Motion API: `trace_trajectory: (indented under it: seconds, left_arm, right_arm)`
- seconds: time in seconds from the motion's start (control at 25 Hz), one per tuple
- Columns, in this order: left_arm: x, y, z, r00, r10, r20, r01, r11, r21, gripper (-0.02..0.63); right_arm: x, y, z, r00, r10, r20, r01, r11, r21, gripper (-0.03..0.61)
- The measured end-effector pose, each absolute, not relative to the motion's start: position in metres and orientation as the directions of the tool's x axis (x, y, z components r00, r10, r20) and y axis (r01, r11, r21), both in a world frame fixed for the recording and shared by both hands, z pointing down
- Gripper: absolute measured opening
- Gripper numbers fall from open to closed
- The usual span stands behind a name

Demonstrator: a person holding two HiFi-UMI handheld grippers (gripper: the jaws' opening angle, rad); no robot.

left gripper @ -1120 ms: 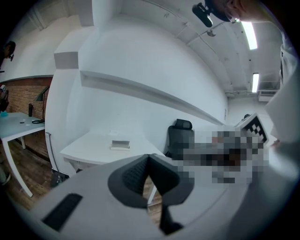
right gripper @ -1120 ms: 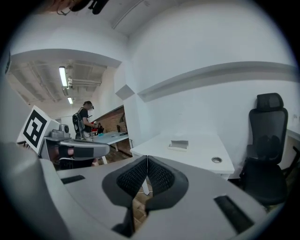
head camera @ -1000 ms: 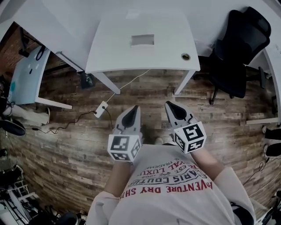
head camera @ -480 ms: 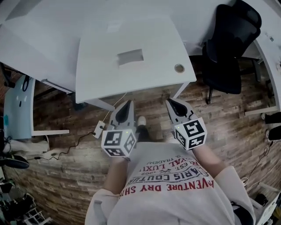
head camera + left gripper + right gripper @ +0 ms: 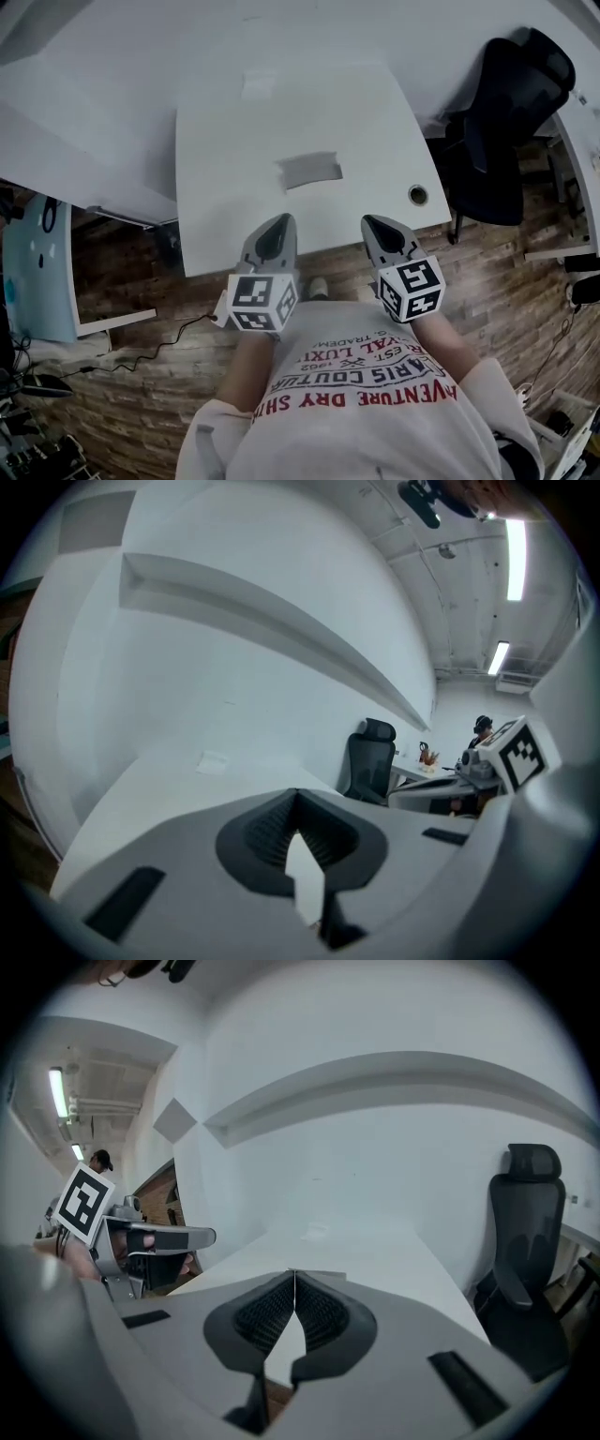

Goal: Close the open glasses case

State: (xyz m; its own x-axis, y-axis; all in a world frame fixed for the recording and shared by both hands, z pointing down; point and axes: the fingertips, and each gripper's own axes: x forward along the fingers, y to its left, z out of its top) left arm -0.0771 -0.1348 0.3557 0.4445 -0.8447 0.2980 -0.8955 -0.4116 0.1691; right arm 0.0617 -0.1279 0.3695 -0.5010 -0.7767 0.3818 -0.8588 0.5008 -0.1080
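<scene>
Shirt (image 5: pixel 361 394): printed, on the person at bottom centre.
Left gripper (image 5: pixel 278 230): jaws pressed together, nothing between them, over the table's near edge.
Right gripper (image 5: pixel 380 232): likewise closed and empty, alongside.
Table (image 5: pixel 225 187): white, centre frame.
Glasses case (image 5: pixel 309 170): grey rectangle mid-table, beyond both grippers, untouched.
Office chair (image 5: pixel 506 122): black, upper right.

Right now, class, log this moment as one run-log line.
left gripper: shut, empty | right gripper: shut, empty | grey object: on white desk, untouched
</scene>
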Motion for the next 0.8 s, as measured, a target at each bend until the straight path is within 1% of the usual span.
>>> trace_trajectory:
  seconds: [0.24,0.44,0.56,0.8]
  left_arm:
    - [-0.103,-0.176,0.381,0.473,-0.814,0.338,-0.88,-0.419,0.224,-0.002]
    - [-0.101,-0.185,0.412,0.497,-0.776,0.388,-0.865,-0.406,0.296,-0.002]
    - [-0.103,-0.192,0.429,0.49,-0.764,0.42,-0.868,-0.386,0.311,-0.002]
    - [-0.108,-0.213,0.453,0.45,-0.77,0.453,-0.885,-0.317,0.34,-0.002]
  right_arm:
    - [0.026,-0.167,0.383,-0.497,-0.76,0.419,-0.862,0.486,-0.143,0.012]
    - [0.022,-0.177,0.408,-0.491,-0.72,0.491,-0.862,0.484,-0.151,0.012]
    - [0.023,-0.188,0.42,-0.489,-0.704,0.515,-0.861,0.484,-0.156,0.012]
    - [0.012,-0.213,0.44,-0.537,-0.658,0.528,-0.829,0.528,-0.186,0.012]
